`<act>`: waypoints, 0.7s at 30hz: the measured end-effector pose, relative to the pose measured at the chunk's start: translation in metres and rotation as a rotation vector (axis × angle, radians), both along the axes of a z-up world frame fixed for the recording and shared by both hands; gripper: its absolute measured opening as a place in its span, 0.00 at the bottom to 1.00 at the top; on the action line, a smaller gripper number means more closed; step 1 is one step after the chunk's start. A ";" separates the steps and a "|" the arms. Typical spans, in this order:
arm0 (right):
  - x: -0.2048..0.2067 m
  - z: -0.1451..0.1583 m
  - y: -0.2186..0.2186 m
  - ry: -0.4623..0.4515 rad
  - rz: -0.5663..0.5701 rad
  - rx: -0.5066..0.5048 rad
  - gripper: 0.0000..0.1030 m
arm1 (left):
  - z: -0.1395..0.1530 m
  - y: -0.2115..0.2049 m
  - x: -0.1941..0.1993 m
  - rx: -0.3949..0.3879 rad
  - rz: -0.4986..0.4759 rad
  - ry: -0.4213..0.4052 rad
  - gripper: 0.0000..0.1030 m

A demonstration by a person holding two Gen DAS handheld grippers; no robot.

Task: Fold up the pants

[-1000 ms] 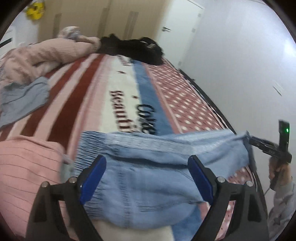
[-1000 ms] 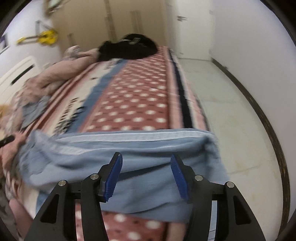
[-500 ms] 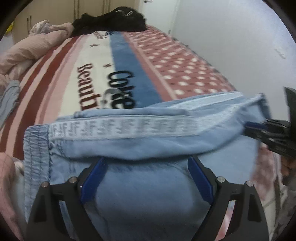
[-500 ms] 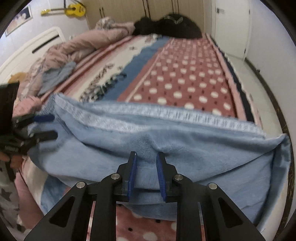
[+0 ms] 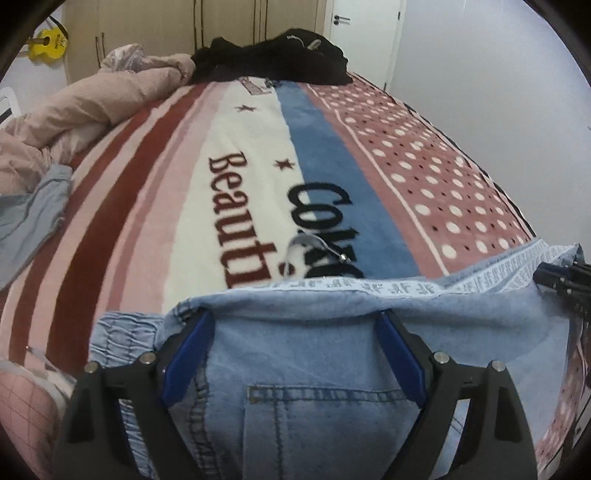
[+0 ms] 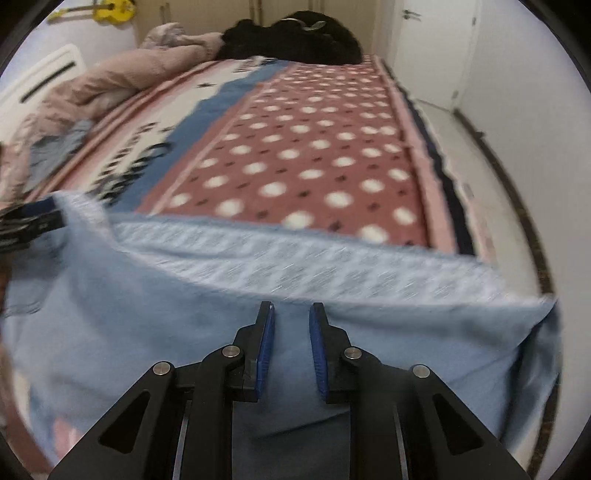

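Bedroom shot: bed blanket (image 5: 255, 177) with red stripes, a blue band and polka dots filled most of both frames, wardrobe doors (image 5: 221, 22) and a white door (image 5: 365, 29) along the top edge. Pink duvet (image 5: 92, 107) was bunched at upper left of the left wrist view, black clothing pile (image 5: 273, 59) at top centre, yellow toy guitar (image 5: 48, 42) on the wall in the top-left corner. A grey-blue garment (image 5: 33, 218) lay at the left edge.

Your pants (image 5: 303, 387), light blue denim, sat across the bottom of both frames at the near end of the bed. Back pocket stitching showed at lower centre of the left view, elastic waistband at lower left, a printed side tape running along the top edge of the fabric.

Your left gripper (image 5: 293, 354) had its jaws wide apart, denim lying between and under the blue pads, nothing pinched.

Your right gripper (image 6: 291, 347) had its jaws narrowed with a gap between the pads, denim bulging up in the gap; can't tell if it actually gripped the fabric. That view was motion-blurred. The right gripper also showed at the right edge of the left view, at the pants' far corner.
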State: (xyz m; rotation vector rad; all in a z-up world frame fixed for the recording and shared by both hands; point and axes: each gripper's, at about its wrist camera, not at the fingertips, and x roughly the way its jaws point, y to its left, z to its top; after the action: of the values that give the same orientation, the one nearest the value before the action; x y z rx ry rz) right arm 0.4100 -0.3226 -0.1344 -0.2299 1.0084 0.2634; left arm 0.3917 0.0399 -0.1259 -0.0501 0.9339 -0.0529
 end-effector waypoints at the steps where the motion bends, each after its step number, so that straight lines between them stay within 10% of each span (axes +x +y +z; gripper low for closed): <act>1: 0.004 0.002 -0.003 -0.005 -0.011 -0.006 0.13 | 0.001 0.002 -0.001 -0.013 0.007 -0.008 0.85; 7: -0.005 0.034 -0.040 -0.068 -0.074 0.017 0.17 | 0.019 0.014 -0.018 0.048 0.087 -0.094 0.85; 13: -0.053 0.059 -0.096 -0.113 -0.138 0.022 0.48 | 0.040 0.013 -0.063 -0.063 -0.010 -0.106 0.85; 21: -0.102 0.015 -0.137 -0.004 -0.169 0.026 0.67 | 0.060 -0.028 -0.117 -0.061 -0.099 -0.182 0.85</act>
State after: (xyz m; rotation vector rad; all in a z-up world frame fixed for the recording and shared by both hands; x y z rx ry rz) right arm 0.3083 -0.4594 -0.1196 -0.1208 1.0136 0.1224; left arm 0.2745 0.0122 -0.0657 -0.0547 0.7524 -0.1753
